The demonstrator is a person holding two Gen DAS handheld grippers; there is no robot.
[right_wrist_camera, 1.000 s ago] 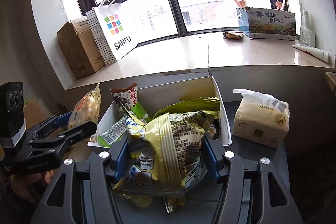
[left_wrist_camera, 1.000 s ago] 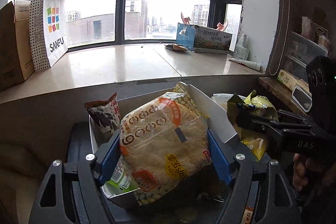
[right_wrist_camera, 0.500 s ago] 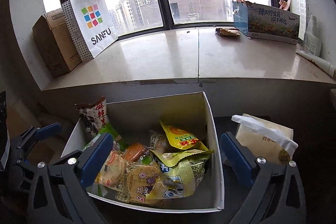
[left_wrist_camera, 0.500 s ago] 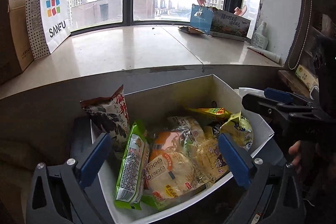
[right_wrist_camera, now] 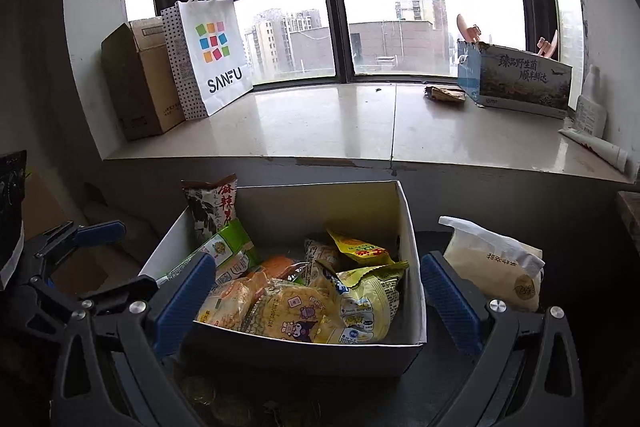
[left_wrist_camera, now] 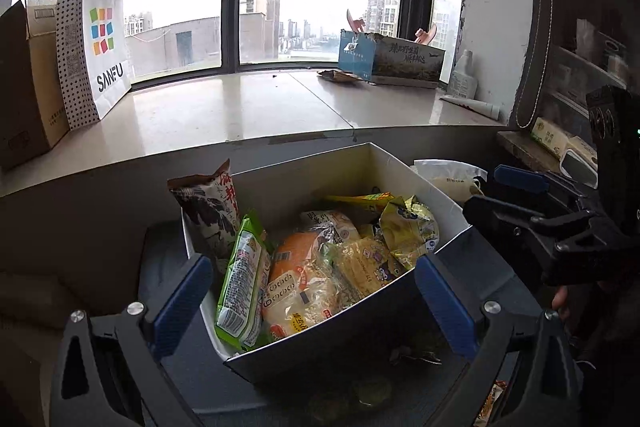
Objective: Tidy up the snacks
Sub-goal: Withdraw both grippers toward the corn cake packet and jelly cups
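A white cardboard box (left_wrist_camera: pixel 404 167) (right_wrist_camera: pixel 410 259) stands on a dark surface and holds several snack packets. Among them are an orange rice-cracker bag (left_wrist_camera: pixel 298 283) (right_wrist_camera: pixel 228 301), a yellow-green bag (left_wrist_camera: pixel 408 231) (right_wrist_camera: pixel 368 301), a green packet (left_wrist_camera: pixel 240 279) (right_wrist_camera: pixel 224 247) and a brown packet (left_wrist_camera: pixel 208 203) (right_wrist_camera: pixel 212 203) upright at the box's left. My left gripper (left_wrist_camera: pixel 312 291) is open and empty, just in front of the box. My right gripper (right_wrist_camera: pixel 316 303) is open and empty, also in front of the box. Each gripper shows in the other's view, the right one (left_wrist_camera: pixel 516 199) and the left one (right_wrist_camera: pixel 80 251).
A white tissue pack (right_wrist_camera: pixel 496 267) (left_wrist_camera: pixel 448 175) lies right of the box. Behind is a wide stone windowsill (right_wrist_camera: pixel 360 123) with a SANFU paper bag (right_wrist_camera: pixel 208 55), a brown carton (right_wrist_camera: pixel 136 83), a blue printed box (right_wrist_camera: pixel 516 79) and a tube. Shelves (left_wrist_camera: pixel 580 87) stand at right.
Both grippers have opened and let go of their bags, which now lie in the box. Both have drawn back from the box.
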